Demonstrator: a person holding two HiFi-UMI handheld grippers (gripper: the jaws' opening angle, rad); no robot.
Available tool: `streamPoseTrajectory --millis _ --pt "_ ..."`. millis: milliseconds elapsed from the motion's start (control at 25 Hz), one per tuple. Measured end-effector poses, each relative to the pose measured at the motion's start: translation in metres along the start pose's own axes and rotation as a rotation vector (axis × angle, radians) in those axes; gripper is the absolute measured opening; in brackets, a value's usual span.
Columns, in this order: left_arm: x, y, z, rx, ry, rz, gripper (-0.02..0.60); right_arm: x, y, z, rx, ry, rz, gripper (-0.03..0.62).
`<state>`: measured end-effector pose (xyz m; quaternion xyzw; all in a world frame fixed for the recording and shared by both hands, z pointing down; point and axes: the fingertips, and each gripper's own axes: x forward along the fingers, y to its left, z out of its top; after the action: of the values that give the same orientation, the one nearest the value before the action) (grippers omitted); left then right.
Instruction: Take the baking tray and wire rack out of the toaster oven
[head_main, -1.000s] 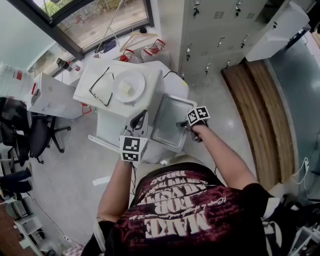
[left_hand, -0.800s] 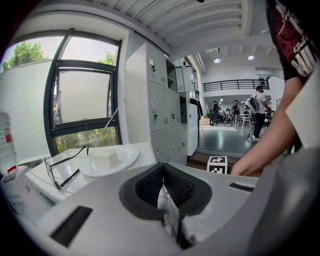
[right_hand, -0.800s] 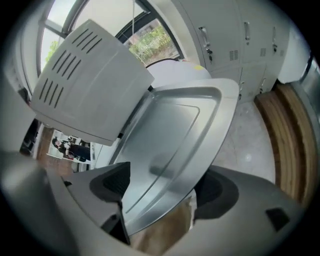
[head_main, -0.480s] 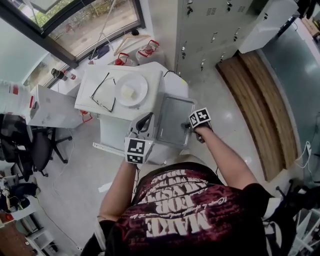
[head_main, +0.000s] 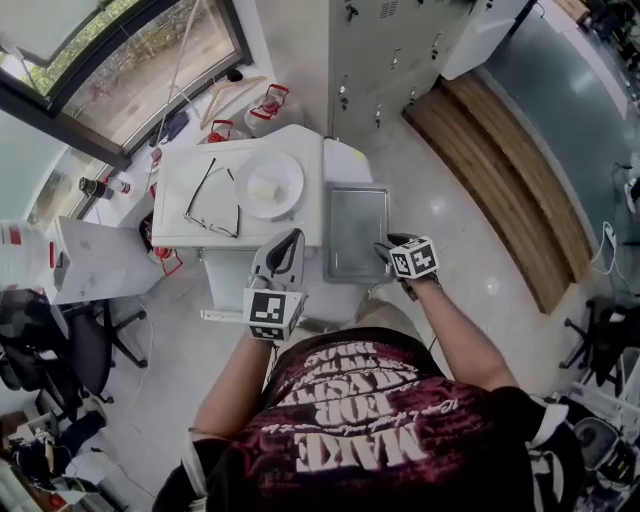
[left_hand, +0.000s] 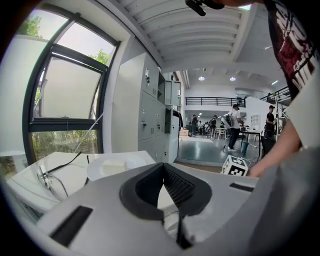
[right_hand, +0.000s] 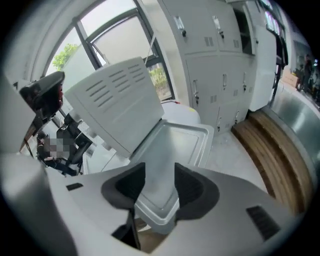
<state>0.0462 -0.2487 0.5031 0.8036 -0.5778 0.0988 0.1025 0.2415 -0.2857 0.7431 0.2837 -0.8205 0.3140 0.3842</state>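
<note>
Hidden: whatever carried the flat silver rectangular baking tray (head_main: 355, 228) lay under it and could not be read. The tray showed a raised rolled rim and a bare matte floor. It lay just beside the white louvred box (head_main: 300, 225), at its 3 o'clock. The thin dark wire rack (head_main: 210, 197) lay on the box top.

Your right gripper (right_hand: 160, 170) pointed steeply down at the tray's 5 o'clock corner. Its jaws had just been closing and stood half spread, pads clear of the rim. Your left gripper (left_hand: 162, 166) was near level at the box's 6 o'clock, jaws pressed together on nothing.
</note>
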Motion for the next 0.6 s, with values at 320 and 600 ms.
streamPoseTrajectory --millis 320,600 --pt "-0.035 0.022 0.002 0.047 -0.077 -0.044 0.006 -0.066 0.057 0.003 0.014 -0.363 -0.178 0.003" --pt "-0.065 0.012 -0.005 0.039 -0.081 -0.033 0.006 -0.113 0.099 0.01 -0.116 -0.477 -0.161 0.003"
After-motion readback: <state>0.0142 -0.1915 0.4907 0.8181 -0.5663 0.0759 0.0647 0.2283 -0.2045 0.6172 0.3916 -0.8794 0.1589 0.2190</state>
